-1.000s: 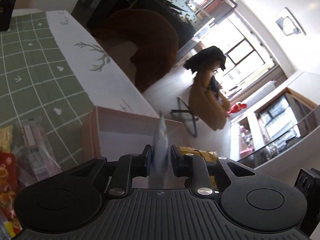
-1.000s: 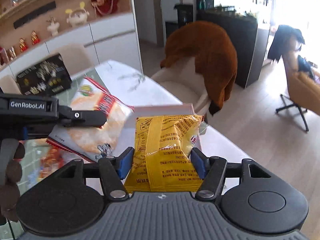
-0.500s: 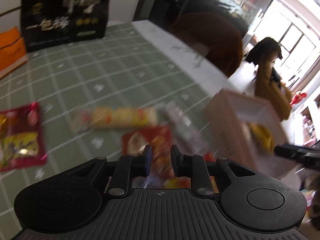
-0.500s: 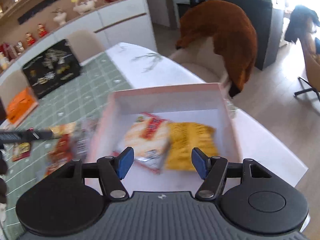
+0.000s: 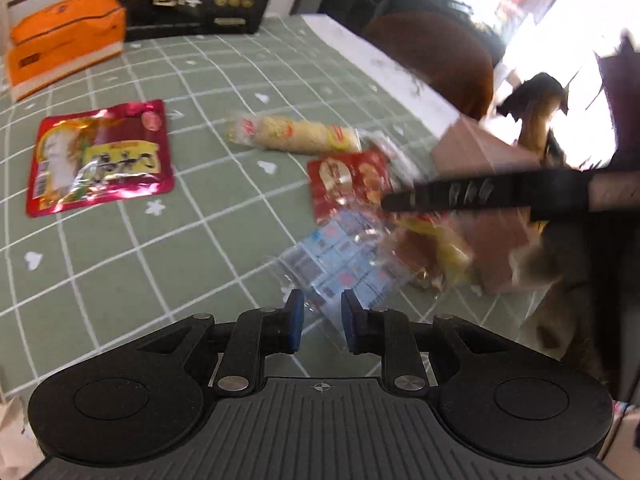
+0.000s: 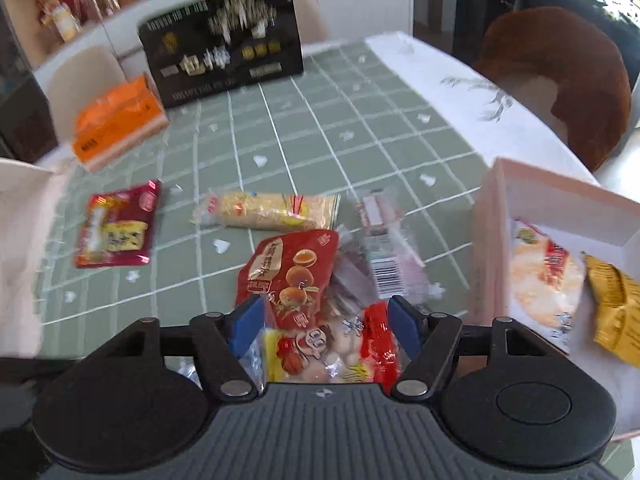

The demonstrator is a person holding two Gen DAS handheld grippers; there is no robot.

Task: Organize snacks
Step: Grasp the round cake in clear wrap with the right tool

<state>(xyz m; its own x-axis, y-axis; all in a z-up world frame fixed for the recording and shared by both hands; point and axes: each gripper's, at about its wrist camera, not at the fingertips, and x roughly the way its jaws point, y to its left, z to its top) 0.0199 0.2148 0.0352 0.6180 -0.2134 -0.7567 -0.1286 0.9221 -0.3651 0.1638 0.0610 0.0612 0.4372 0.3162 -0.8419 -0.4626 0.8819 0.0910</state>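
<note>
Several snack packs lie on the green checked tablecloth [image 6: 320,132]. A pink box [image 6: 560,196] at the right holds a rice-cracker pack [image 6: 544,276] and a yellow pack [image 6: 616,312]. My right gripper [image 6: 326,322] is open, low over a red pack [image 6: 292,272] and a red-and-yellow pack [image 6: 332,356]. My left gripper [image 5: 319,326] is open with a narrow gap, just above the edge of a clear pack with blue print [image 5: 344,264]. A long yellow pack [image 5: 296,138] and a red foil pack [image 5: 100,156] lie further left.
A black gift box [image 6: 224,40] and an orange box [image 6: 116,120] stand at the far end of the table. A chair draped in brown fur [image 6: 560,76] stands at the right edge. The right gripper's arm [image 5: 500,194] crosses the left wrist view.
Both grippers released their packs into the pink box and swung back left over the loose snacks on the table. The right gripper now sits low over the pile.
</note>
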